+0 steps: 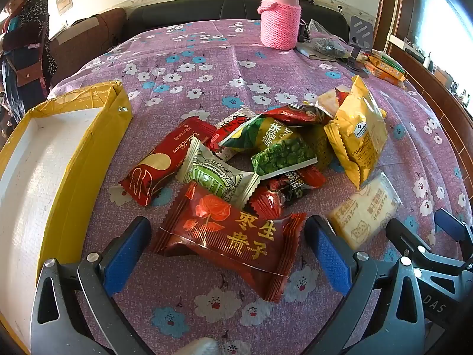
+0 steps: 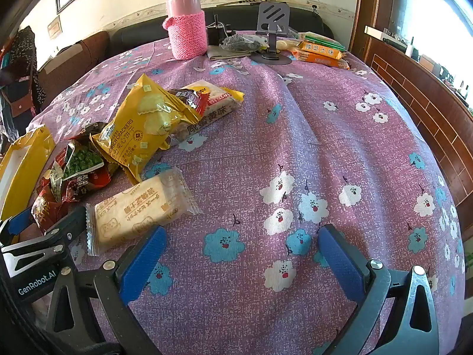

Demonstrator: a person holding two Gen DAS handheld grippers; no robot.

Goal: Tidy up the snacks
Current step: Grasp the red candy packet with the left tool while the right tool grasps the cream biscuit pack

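Hovering with jaws spread wide and empty, the left hand-held gripper (image 1: 227,254) straddles the dark red rose packet (image 1: 227,236) beside the yellow box (image 1: 88,153); closing carelessly could crush it. The right hand-held gripper (image 2: 242,260), likewise released, hangs over bare counter (image 2: 325,136).

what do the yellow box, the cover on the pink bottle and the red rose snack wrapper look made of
Yellow box: likely cardboard wrapped in glossy yellow film; wrinkles and glints show on its walls, the inside is matt white.
Bottle cover: knitted pink yarn, with visible stitch rows.
Red rose wrapper: shiny plastic or foil film, with crimped zigzag ends and gold print.
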